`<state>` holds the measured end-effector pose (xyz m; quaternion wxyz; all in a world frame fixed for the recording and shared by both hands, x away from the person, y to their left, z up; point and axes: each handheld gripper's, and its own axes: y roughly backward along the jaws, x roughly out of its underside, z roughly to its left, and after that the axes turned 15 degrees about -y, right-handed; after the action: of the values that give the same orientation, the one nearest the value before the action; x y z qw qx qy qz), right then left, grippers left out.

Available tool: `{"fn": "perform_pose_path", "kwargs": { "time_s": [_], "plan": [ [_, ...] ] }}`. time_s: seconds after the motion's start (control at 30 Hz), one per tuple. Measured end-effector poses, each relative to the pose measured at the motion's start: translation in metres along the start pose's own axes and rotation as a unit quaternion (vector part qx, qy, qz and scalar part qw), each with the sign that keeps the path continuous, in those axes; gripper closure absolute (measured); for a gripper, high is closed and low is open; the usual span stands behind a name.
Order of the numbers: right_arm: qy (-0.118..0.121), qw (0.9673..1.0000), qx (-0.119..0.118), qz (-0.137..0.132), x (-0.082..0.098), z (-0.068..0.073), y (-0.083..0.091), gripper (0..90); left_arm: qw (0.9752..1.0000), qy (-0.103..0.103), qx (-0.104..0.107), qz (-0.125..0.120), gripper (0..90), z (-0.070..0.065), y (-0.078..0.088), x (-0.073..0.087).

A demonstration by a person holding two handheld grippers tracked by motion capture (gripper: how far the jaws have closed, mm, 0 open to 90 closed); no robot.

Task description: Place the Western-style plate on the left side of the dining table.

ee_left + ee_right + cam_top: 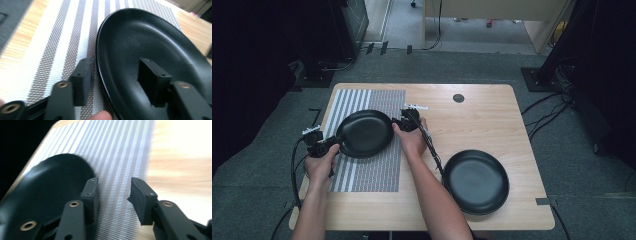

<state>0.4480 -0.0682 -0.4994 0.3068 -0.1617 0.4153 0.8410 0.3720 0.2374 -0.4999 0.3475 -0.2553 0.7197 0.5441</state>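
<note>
A black plate (364, 132) lies on a grey-and-white striped placemat (372, 170) at the table's left. My left gripper (331, 144) is at the plate's left edge. In the left gripper view it (115, 62) stands open astride the rim of the plate (140, 35), one jaw over the placemat (62, 37), the other inside the dish, neither pressing. My right gripper (398, 124) is at the plate's right edge. In the right gripper view it (113, 181) is open over the placemat (112, 150), with the plate (50, 182) just outside its left jaw.
A second black plate (476, 181) rests on the bare wooden table (472, 115) at the front right, beside my right forearm. A small dark round inset (458, 98) sits near the table's far edge. Cables trail from both grippers.
</note>
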Motion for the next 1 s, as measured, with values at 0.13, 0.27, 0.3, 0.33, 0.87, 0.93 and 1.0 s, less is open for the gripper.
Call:
{"fn": "perform_pose_path", "kwargs": {
  "time_s": [0.13, 0.27, 0.3, 0.33, 0.87, 0.93, 1.0],
  "plan": [
    [0.05, 0.9984, 0.013, -0.023, -0.007, -0.005, 0.027, 55.1, 0.9999, -0.005, -0.014, 0.0, 35.3, -0.003, 0.008, 0.002],
    [0.079, 0.9965, -0.007, -0.027, -0.009, -0.008, 0.043, 50.2, 0.9998, -0.011, -0.018, -0.005, 31.9, -0.008, 0.021, 0.002],
    [0.088, 0.9956, -0.012, -0.029, -0.01, -0.008, 0.048, 48.1, 0.9997, -0.01, -0.018, -0.008, 31.1, -0.009, 0.024, 0.002],
    [0.093, 0.995, -0.015, -0.031, -0.01, -0.007, 0.054, 45.2, 0.9998, -0.009, -0.016, -0.009, 30.3, -0.01, 0.028, 0.002],
    [0.092, 0.9942, -0.055, 0.001, 0.001, -0.032, 0.123, 27.7, 0.9989, -0.039, 0.024, 0.011, 19.3, -0.039, 0.063, 0.017],
    [0.092, 0.9941, -0.056, -0.003, 0.001, -0.038, 0.132, 27.0, 0.9988, -0.04, 0.024, 0.013, 18.2, -0.04, 0.067, 0.021],
    [0.089, 0.9945, -0.056, -0.005, 0.002, -0.044, 0.139, 26.9, 0.9989, -0.04, 0.021, 0.016, 17.7, -0.039, 0.07, 0.024]
  ]
}}
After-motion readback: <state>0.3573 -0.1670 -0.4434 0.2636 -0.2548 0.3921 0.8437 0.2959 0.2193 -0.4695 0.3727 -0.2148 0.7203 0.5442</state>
